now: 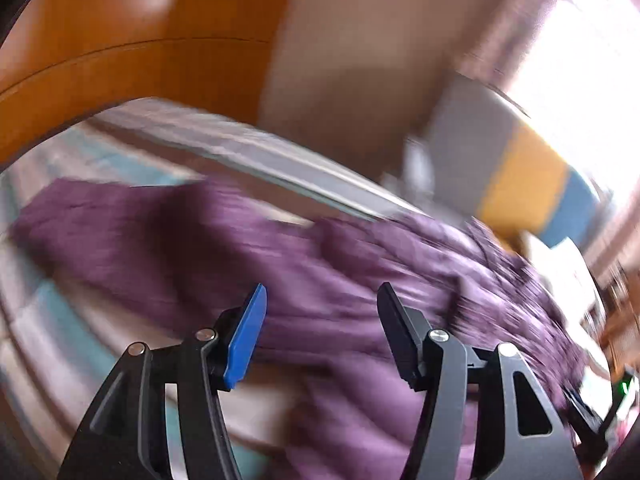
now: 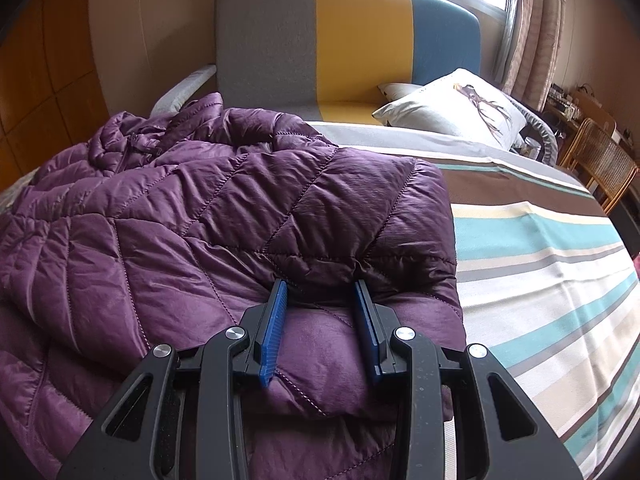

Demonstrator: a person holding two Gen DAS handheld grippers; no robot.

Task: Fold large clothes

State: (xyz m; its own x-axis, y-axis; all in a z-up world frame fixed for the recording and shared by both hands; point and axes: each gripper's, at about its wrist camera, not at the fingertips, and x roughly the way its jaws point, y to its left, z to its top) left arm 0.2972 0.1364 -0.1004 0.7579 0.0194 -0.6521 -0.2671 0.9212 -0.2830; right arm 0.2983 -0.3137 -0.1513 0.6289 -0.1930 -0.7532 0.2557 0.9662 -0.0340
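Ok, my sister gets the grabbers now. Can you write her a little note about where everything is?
Left gripper: open, holding nothing, above the purple puffer jacket; its view is blurred.
Right gripper: part open, fingers astride a puffy fold at the jacket's near edge; no firm pinch that I can see.
Jacket: lies on the striped bedspread, one side already folded over, collar end towards the headboard. A pillow sits beyond it.
Left to do: probably fold it smaller and smooth it flat.
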